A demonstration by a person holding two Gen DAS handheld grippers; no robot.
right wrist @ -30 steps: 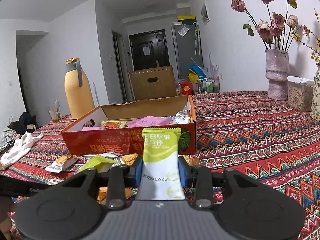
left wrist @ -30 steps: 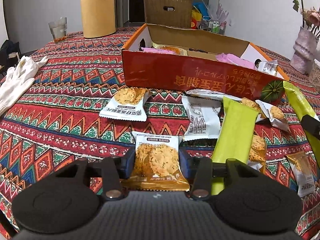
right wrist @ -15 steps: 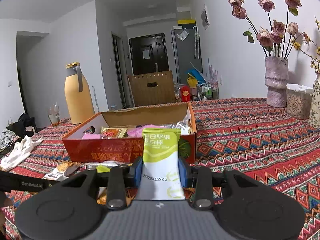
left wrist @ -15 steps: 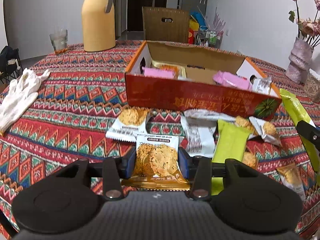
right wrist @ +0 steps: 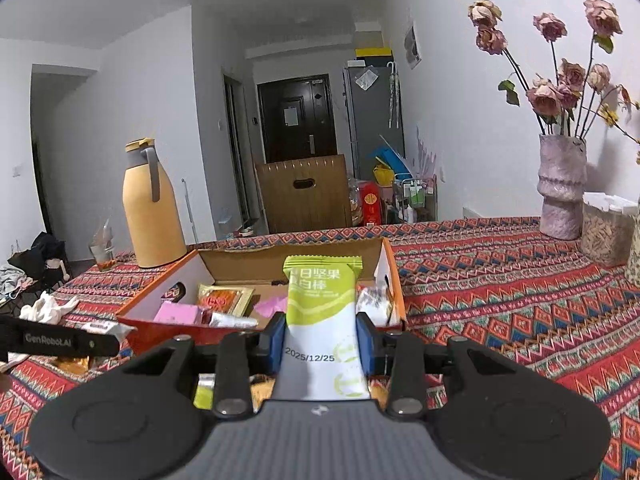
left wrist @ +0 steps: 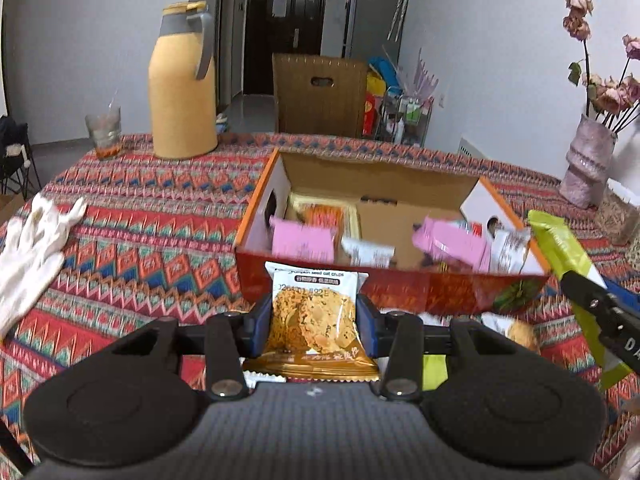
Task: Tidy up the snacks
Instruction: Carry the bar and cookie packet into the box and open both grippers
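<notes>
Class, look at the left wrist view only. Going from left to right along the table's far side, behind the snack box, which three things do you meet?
drinking glass → yellow thermos jug → pink flower vase

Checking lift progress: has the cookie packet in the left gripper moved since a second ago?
Yes. The cookie packet rose: it now overlaps the red box front instead of the tablecloth.
</notes>
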